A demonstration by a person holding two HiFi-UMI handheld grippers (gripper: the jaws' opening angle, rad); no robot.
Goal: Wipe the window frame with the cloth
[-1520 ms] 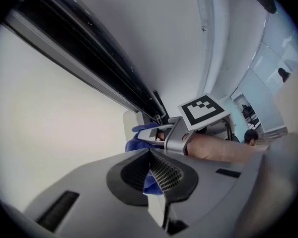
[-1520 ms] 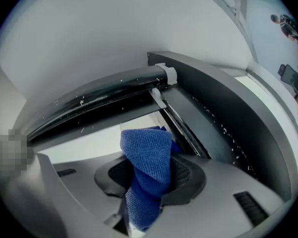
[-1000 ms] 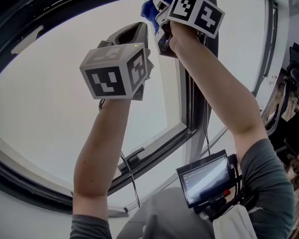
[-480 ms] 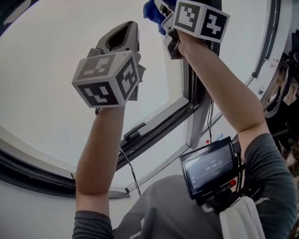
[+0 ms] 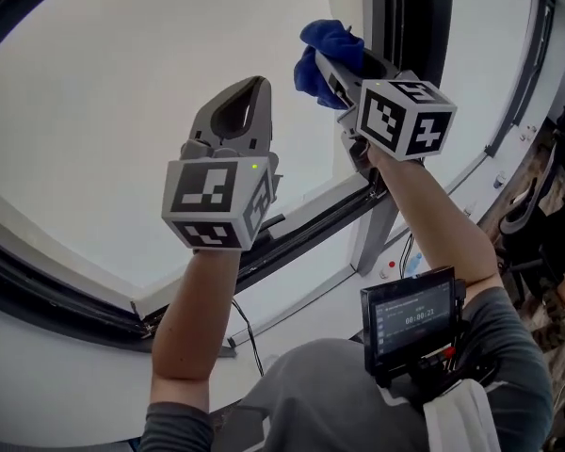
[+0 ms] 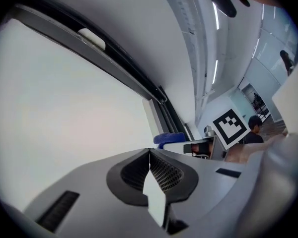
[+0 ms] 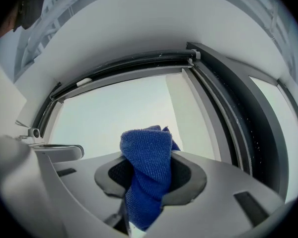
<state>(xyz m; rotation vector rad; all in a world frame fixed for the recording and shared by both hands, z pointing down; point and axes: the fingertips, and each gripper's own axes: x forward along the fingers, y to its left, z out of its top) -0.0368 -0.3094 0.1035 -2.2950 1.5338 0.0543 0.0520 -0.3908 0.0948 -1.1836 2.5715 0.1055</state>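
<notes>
Glass takes up most of the head view as two pale panes [image 5: 104, 139], parted by the dark upright of one frame [image 5: 410, 17], whose lower rail runs slantwise beneath both arms. Under the rail lies a plain white wall [image 5: 66, 384]. At the right edge of the room some dark chairs [image 5: 546, 224] show only in part. The left gripper view catches a white ceiling [image 6: 154, 38] with two light strips [image 6: 216, 19] and one person [image 6: 253, 128] far off. Two grippers are raised before the window, each bearing one marker cube [image 5: 215, 203]. The left gripper [image 5: 254, 83] points up in front of the left pane, its jaws pressed together with nothing between them. The right gripper [image 5: 328, 62] is higher and nearer the upright, its jaws clamped on the one blue cloth [image 5: 322, 45]. The cloth bunches out past the jaw tips just left of the upright. Whether it touches the frame I cannot tell. In the right gripper view the cloth [image 7: 146, 172] stands before the glass, with the frame's top right corner [image 7: 191, 53] above it. One small screen [image 5: 410, 316] sits on the person's chest, and one thin cable [image 5: 240, 328] hangs below the rail.
</notes>
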